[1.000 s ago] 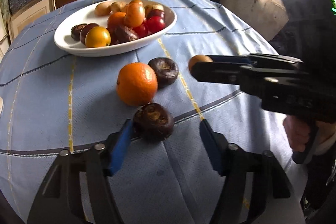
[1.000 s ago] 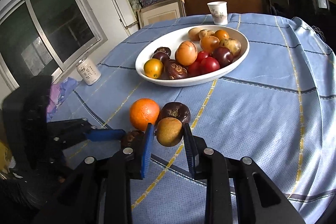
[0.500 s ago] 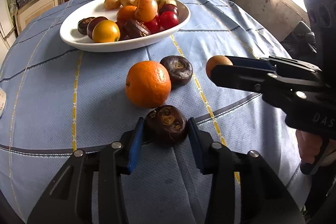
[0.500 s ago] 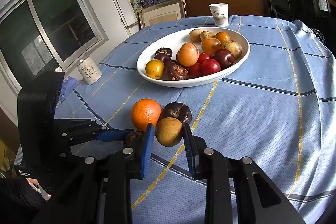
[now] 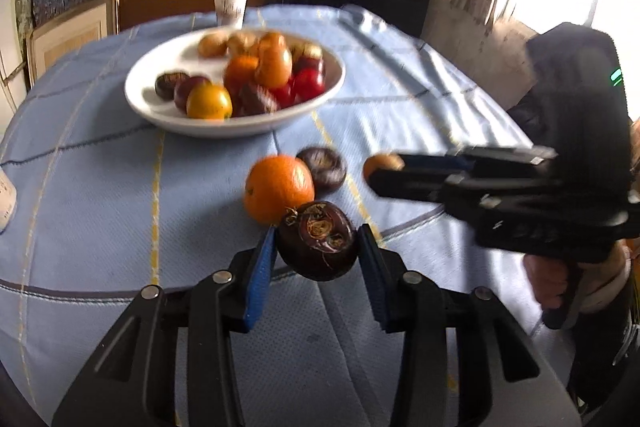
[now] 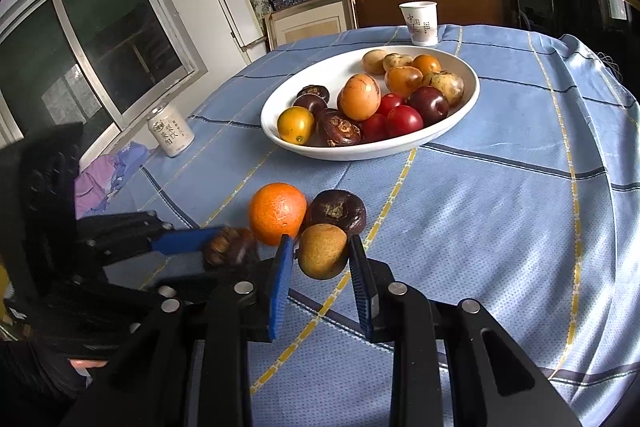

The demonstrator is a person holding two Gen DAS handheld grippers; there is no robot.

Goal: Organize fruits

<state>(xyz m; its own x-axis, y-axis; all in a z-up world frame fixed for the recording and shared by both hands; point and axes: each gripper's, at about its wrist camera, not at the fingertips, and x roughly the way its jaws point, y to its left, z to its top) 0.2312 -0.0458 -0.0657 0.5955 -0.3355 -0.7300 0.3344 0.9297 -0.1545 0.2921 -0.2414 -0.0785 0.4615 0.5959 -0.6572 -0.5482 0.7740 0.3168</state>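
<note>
My left gripper [image 5: 318, 263] is shut on a dark brown water chestnut [image 5: 318, 241] and holds it above the cloth; it also shows in the right wrist view [image 6: 230, 247]. My right gripper [image 6: 320, 261] is shut on a tan round fruit [image 6: 322, 251], seen small in the left wrist view [image 5: 382, 163]. An orange [image 6: 277, 213] and a second dark chestnut [image 6: 338, 213] lie on the blue tablecloth [image 6: 500, 211] just ahead. A white oval bowl [image 6: 440, 133] beyond them holds several mixed fruits.
A paper cup [image 6: 419, 23] stands behind the bowl at the table's far edge. A white can [image 6: 170, 133] stands at the table's left edge by a window. Shelves with boxes line the back wall.
My left gripper closed around the dark chestnut and lifted it off the cloth. My right gripper stayed shut on the tan fruit, nearly still.
</note>
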